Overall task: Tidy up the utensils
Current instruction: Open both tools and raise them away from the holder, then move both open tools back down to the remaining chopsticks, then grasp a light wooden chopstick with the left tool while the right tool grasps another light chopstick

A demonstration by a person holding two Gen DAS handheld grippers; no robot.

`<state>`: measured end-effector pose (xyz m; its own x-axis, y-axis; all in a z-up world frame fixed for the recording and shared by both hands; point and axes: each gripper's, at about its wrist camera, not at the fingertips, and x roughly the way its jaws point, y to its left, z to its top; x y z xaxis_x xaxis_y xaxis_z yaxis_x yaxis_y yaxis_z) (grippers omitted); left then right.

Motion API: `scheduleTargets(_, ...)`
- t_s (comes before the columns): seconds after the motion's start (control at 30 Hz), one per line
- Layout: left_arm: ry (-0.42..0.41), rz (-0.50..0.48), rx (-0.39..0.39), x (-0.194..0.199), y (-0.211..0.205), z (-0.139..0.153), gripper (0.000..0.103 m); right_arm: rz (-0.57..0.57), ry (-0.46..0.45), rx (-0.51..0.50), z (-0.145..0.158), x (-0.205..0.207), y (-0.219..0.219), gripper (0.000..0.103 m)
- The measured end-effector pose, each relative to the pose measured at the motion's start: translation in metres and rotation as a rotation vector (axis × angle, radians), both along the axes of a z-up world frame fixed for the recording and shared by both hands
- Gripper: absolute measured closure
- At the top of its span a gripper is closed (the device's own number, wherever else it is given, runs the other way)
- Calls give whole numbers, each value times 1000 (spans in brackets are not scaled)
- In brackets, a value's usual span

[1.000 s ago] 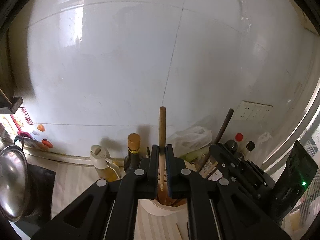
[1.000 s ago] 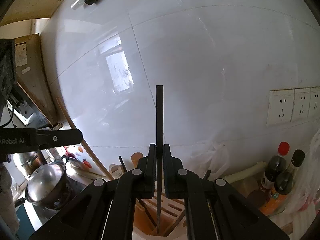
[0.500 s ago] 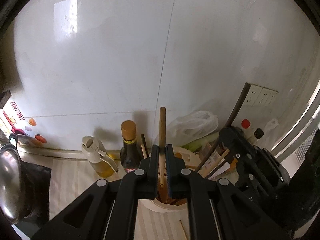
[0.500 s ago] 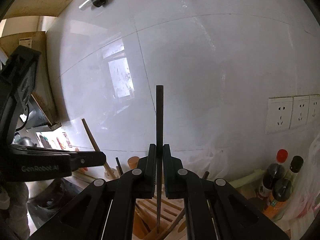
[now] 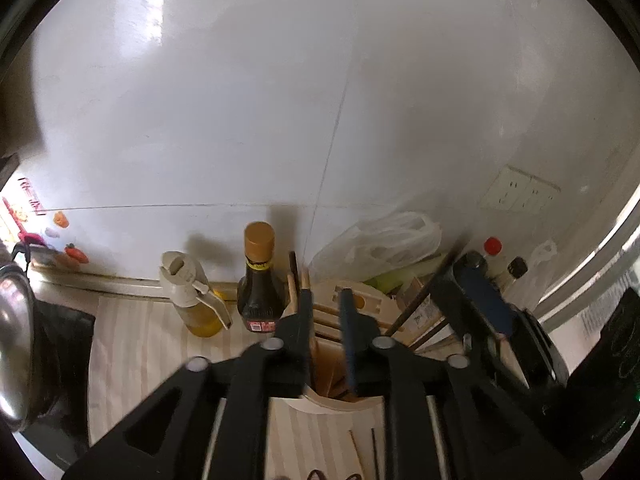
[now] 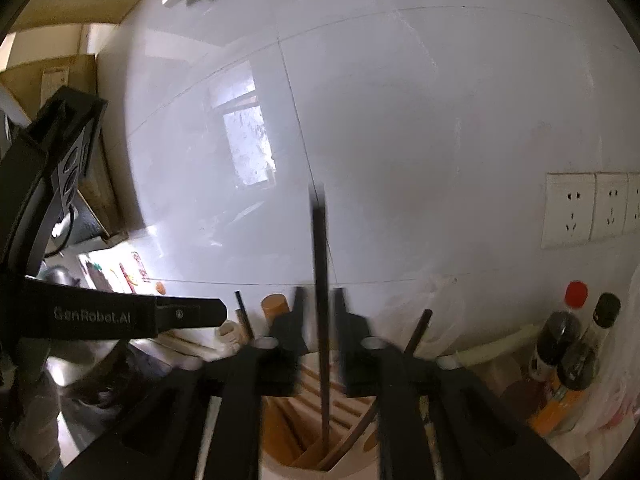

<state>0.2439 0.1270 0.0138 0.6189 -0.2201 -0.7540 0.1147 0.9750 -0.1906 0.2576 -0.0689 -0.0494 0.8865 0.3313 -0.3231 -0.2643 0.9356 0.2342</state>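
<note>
A round cream utensil holder point(image 5: 340, 400) with wooden dividers stands on the striped counter mat by the white tiled wall. My left gripper point(image 5: 326, 300) is open and empty right above it; chopsticks point(image 5: 294, 280) stand in the holder behind its left finger. My right gripper point(image 6: 320, 300) is open over the same holder point(image 6: 288, 468). A dark chopstick point(image 6: 320, 280) stands upright between its fingers with its lower end in a holder compartment. I cannot tell whether the fingers touch it. The right gripper also shows in the left wrist view point(image 5: 476, 292).
A dark sauce bottle point(image 5: 259, 280) and an oil dispenser point(image 5: 192, 292) stand left of the holder. Plastic bag point(image 5: 384, 240), bottles point(image 6: 568, 360) and wall sockets point(image 6: 592, 208) lie to the right. A steel pot lid point(image 5: 12, 340) is at far left. Loose chopsticks point(image 5: 360, 452) lie on the mat.
My left gripper opened and the wooden chopstick it held is gone from between its fingers. My right gripper opened around the dark chopstick, which sank lower into the holder.
</note>
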Motion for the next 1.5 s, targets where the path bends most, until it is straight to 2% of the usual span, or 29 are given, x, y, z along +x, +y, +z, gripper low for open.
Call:
scheduleTargets(0.03,-13,14,1,-4,2,7,59,3,-5,15,2,-3,-2,38)
scheduleTargets(0.07,-28,26,-6,-7,4,13,36,-1,-13,29,8,-8,-5,38)
scheduleTargets(0.13,-75,56,-15,-16,11,27,19,-14,-17,39,17,-16,-10,35)
scheduleTargets(0.2,-108,83,2,-24,16,40,16,-34,-13,49,27,-26,-16,31)
scheduleTargets(0.27,-137,110,41,-33,20,47,0,-59,-7,34,34,-34,-20,29)
scheduleTargets(0.33,-167,143,97,-44,23,49,0,-85,22,1,39,-41,-23,14)
scheduleTargets(0.43,-174,184,153,-59,29,40,0,-114,66,-38,39,-48,-26,4)
scheduleTargets(0.57,-144,214,180,-75,32,14,0,-159,177,-103,23,-57,-29,0)
scheduleTargets(0.63,-96,203,175,-81,31,-4,0,-162,226,-109,12,-62,-30,0)
scheduleTargets(0.73,-30,192,190,-89,25,-34,0,-178,325,-99,-14,-65,-41,0)
scheduleTargets(0.83,47,178,201,-95,18,-67,0,-201,462,-78,-48,-64,-58,0)
scheduleTargets(1.0,181,167,222,-105,2,-129,0,-214,757,-121,-132,-58,-81,0)
scheduleTargets(1.07,245,143,238,-108,-7,-157,0,-197,877,-135,-176,-62,-88,5)
scheduleTargets(1.13,298,122,251,-110,-15,-181,0,-185,955,-145,-209,-66,-90,23)
scheduleTargets(1.17,329,108,260,-111,-20,-194,0,-180,996,-153,-226,-68,-90,27)
scheduleTargets(1.27,389,77,275,-115,-32,-217,0,-172,1078,-180,-265,-74,-88,55)
scheduleTargets(1.37,426,48,269,-117,-45,-229,0,-160,1127,-199,-287,-81,-85,70)
scheduleTargets(1.43,437,31,272,-118,-51,-233,0,-168,1109,-239,-291,-85,-83,83)
scheduleTargets(1.5,445,10,272,-119,-59,-238,0,-169,1106,-273,-294,-88,-84,92)
